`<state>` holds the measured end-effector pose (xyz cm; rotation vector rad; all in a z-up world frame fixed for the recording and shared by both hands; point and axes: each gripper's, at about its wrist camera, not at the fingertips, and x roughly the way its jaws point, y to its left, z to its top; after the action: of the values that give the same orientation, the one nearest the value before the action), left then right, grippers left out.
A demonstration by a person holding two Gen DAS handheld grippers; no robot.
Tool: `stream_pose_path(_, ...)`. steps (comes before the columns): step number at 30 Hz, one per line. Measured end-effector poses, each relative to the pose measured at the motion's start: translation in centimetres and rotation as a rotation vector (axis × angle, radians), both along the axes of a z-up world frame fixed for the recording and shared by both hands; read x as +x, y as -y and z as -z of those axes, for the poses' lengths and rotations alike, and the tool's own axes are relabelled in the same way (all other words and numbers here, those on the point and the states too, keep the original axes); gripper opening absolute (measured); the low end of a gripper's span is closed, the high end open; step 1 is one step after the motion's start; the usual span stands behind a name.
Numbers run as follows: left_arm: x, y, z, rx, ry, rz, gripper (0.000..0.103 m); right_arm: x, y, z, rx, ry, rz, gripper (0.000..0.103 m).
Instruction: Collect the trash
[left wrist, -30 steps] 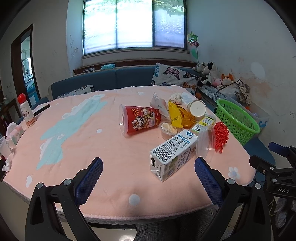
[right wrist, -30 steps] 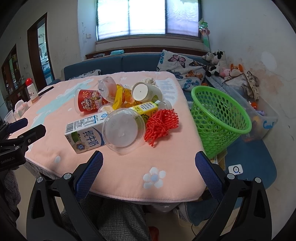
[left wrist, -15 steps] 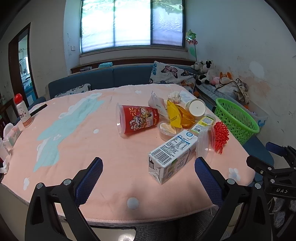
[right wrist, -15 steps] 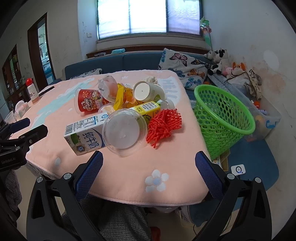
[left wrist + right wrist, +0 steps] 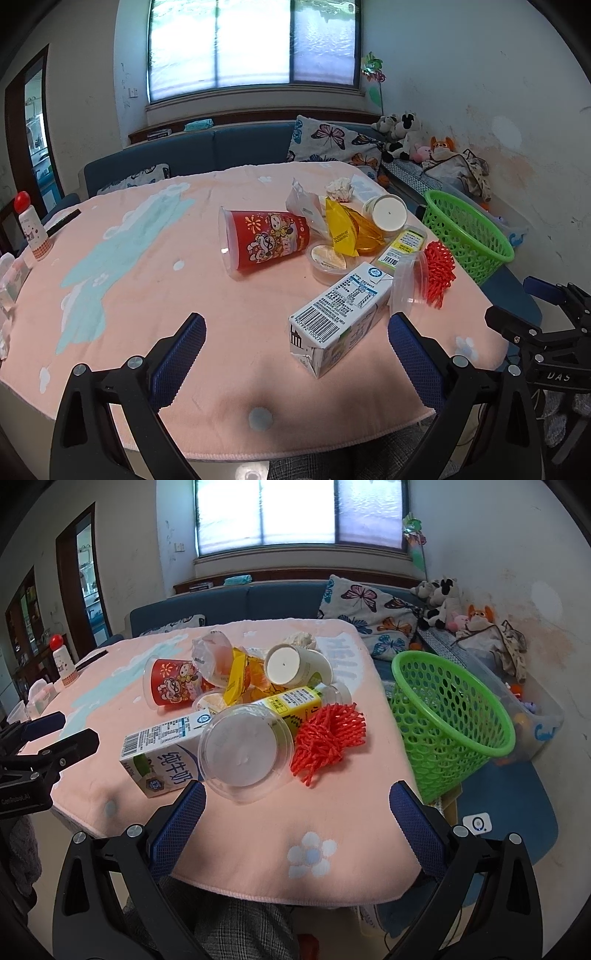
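Both grippers hang over the near edge of the pink-clothed desk [image 5: 258, 853], empty, fingers spread wide: left gripper [image 5: 295, 343], right gripper [image 5: 297, 812]. Landmark is the white rectangular milk carton [image 5: 341, 314], lying on its side at the near end of the trash heap. Touching the carton on the basket side: a clear plastic cup [image 5: 243, 749], tipped over with its base toward the right camera, and past it a red foam fruit net [image 5: 327, 738]. Behind the carton: a red printed paper cup [image 5: 264, 240] on its side, a small round lidded tub [image 5: 328, 256], a yellow foil wrapper [image 5: 341, 232], a white paper cup [image 5: 386, 214], a crumpled tissue [image 5: 340, 188]. The green plastic mesh basket [image 5: 450, 720] stands off the desk, beyond the net. Likely handling: all light. Clear cup thin, slick, will buckle; pinch across the rim. Net soft and springy; take anywhere. Carton stiff if not emptied flat; grip across the narrow sides.
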<state>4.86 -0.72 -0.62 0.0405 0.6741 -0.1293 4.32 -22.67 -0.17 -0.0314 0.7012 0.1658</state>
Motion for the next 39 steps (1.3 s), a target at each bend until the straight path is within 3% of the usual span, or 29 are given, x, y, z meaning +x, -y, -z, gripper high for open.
stream_pose_path(9,1.4,0.4,-0.2,0.003,-0.026,0.058,0.095,1.2,0.4,-0.1,0.008,-0.017,-0.006,0.098)
stream_pose_path(21,4.4,2.3,1.1,0.035,-0.107,0.179,0.082,3.0,1.3,0.4,0.037,-0.047,-0.026,0.098)
stream_pose_path(32,7.2,4.0,3.5,0.096,-0.176,0.297,0.08,4.0,1.0,1.2,0.062,-0.06,-0.107,0.098)
stream_pose_path(39,8.7,4.2,4.5,0.095,-0.222,0.353,0.069,4.2,0.4,1.4,0.082,-0.057,-0.195,0.098)
